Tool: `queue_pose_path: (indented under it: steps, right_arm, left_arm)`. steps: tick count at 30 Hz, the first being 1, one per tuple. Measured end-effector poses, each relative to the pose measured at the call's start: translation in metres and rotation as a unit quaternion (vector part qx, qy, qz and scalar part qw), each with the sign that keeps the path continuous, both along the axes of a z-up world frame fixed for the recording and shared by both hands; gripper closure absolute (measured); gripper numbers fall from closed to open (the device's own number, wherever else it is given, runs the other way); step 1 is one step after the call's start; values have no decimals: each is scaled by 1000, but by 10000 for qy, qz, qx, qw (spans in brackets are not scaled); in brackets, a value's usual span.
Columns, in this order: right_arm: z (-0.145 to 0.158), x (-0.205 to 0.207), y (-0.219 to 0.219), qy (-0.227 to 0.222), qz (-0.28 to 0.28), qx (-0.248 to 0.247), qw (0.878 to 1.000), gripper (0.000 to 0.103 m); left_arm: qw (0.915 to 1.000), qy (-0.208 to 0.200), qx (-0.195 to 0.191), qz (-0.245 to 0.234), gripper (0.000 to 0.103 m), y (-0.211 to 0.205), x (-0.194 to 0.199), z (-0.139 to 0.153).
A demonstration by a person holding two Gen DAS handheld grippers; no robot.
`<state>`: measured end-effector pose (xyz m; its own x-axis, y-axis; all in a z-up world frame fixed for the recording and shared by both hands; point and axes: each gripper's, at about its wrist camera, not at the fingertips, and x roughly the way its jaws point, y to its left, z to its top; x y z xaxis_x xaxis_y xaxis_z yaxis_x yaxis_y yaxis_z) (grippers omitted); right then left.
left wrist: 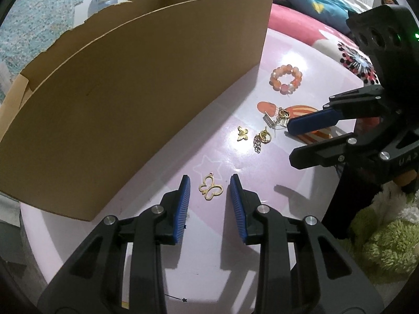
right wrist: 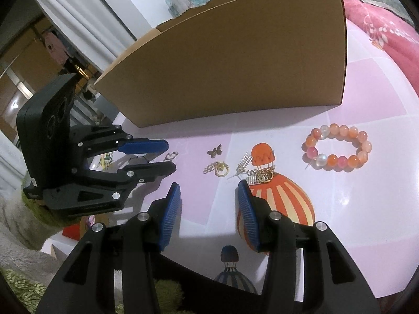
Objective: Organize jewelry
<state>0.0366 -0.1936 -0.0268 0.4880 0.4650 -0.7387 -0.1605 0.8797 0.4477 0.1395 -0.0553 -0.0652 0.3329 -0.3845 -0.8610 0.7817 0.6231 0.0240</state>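
Observation:
A gold open butterfly pendant (left wrist: 211,190) lies on the pink table between the open fingers of my left gripper (left wrist: 210,183), untouched. Further on lie a small gold butterfly charm (left wrist: 242,133), a gold chain earring (left wrist: 262,139), a gold and silver earring cluster (left wrist: 277,118) and an orange bead bracelet (left wrist: 286,79). My right gripper (right wrist: 208,189) is open and empty, just short of the chain earring (right wrist: 218,168) and the cluster (right wrist: 258,174). The bracelet (right wrist: 337,147) lies to its right. The left gripper (right wrist: 167,154) shows at left, around the pendant (right wrist: 171,156).
A tall open cardboard box (left wrist: 125,99) stands on the table behind the jewelry; it also shows in the right wrist view (right wrist: 235,65). The pink table (left wrist: 262,39) has balloon prints. Green fluffy fabric (left wrist: 379,240) lies beside the table, bedding behind.

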Motion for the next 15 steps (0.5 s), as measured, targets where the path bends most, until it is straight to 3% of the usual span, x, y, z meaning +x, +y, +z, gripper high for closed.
queue_pose_path:
  steps: [6, 15]
  right_arm:
    - [2, -4, 0, -18, -6, 8, 10000, 58]
    - [0, -3, -3, -31, -21, 24, 10000, 58]
  left_arm:
    - [10000, 50, 79, 1, 83, -13, 0, 0]
    - [9999, -57, 100, 108, 88, -17, -4, -1]
